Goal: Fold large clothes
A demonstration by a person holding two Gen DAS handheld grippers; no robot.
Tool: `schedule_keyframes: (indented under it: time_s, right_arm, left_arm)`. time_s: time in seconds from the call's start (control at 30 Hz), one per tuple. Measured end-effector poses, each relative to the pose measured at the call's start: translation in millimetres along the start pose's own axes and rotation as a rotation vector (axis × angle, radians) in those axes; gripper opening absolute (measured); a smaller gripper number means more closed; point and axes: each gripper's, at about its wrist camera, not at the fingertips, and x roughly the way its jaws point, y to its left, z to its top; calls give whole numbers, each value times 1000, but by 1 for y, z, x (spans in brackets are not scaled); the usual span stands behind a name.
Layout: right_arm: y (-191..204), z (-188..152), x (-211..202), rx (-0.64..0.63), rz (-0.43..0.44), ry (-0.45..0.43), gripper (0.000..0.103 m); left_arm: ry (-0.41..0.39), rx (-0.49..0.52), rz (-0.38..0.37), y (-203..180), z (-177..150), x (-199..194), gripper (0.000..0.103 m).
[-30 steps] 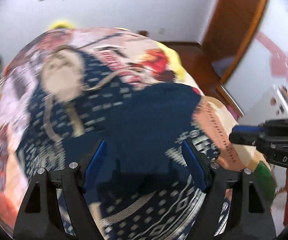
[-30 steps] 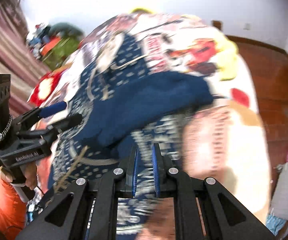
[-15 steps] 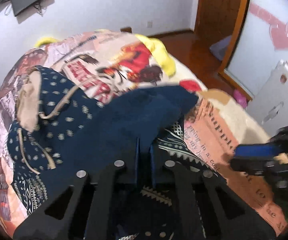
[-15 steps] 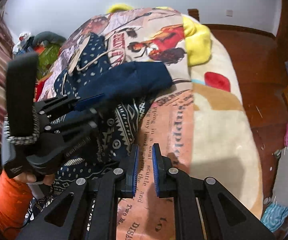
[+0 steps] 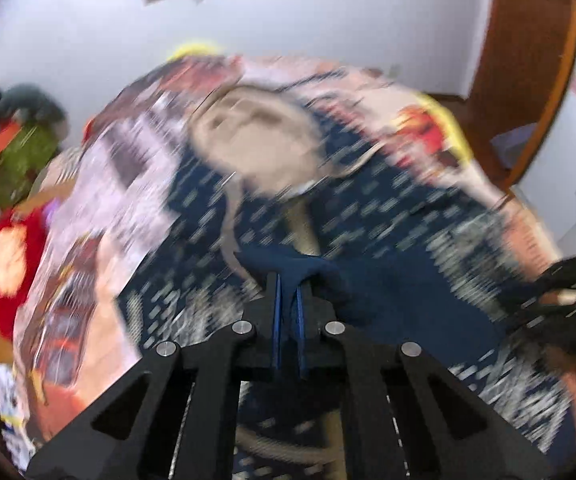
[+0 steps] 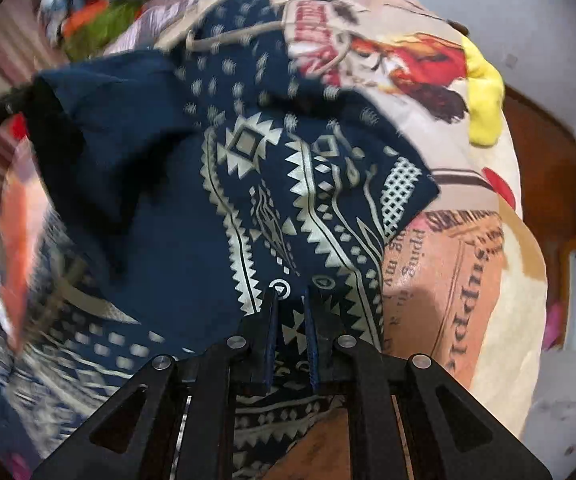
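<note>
1. Both grippers are clamped on the navy, cream-patterned hooded garment (image 6: 296, 184), which lies spread on the printed bedspread (image 6: 468, 280): left gripper (image 5: 287, 300) on a plain navy fold, right gripper (image 6: 291, 312) on its patterned hem.
2. Folding is mid-step; next, the lifted fold likely needs carrying across the garment's middle and laying flat.

The left gripper (image 5: 287, 288) sits low in the middle of its own view, with its two fingers pinched tight on dark blue cloth. The right gripper (image 6: 291, 300) is low in the middle of its view too, fingers pinched on patterned cloth.
</note>
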Motion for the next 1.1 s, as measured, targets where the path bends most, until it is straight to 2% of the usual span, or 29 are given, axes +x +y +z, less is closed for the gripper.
schedule_keyframes:
  time_s: [0.1,0.17,0.23,0.3,0.37,0.43,0.53,0.57,0.63,0.7,0.77,0.83,0.97,1.03,1.1]
  right_arm:
    - [4,-6,-4,-49,-17,-27,9]
    - [1,-10,-6,-45,-14,-34,9]
    - [-2,-13,-8,-20,-9,-35,9]
    - [-1,-16,-10,-11,-32,-35,9]
    - [2,-19,-13,-17,-66,-38,9]
    - [8,-20,-13,-26,-98,-37,9]
    - [10,-21,-14,-28,-144,-24,9]
    - [13,-23,-16,-33,-166,-20,9]
    - [15,-25,-16,-42,-194,-16,9]
    - [16,-29,-18,-36,-209,-17,9]
    - [18,-33,-21,-23,-218,-19,9]
    - [19,-34,-27,-6,-222,-20,9]
    - [15,-32,-49,31,-195,-73,9]
    - [10,-28,-58,54,-161,-96,9]
    - [3,-23,-67,99,-99,-117,9]
  left_arm:
    - [65,-33,10,30,-28,16,6]
    - [109,-46,9,44,-49,26,6]
    - [145,-48,41,54,-71,36,6]
    - [193,-64,76,65,-90,46,6]
    - [245,-85,76,79,-106,53,6]
    - [260,-101,66,90,-118,51,6]
    - [221,-106,10,98,-123,31,7]
    - [207,-102,-16,98,-123,24,11]
    - [167,-96,-89,96,-120,9,26]
    - [126,-103,-142,92,-113,-3,65]
    - [70,-106,-182,83,-107,-11,76]
    - [54,-78,-188,74,-93,-5,77]
    - [130,-66,-51,69,-80,42,77]
    - [197,-145,-6,88,-78,71,77]
    - [230,-292,-41,112,-84,89,77]
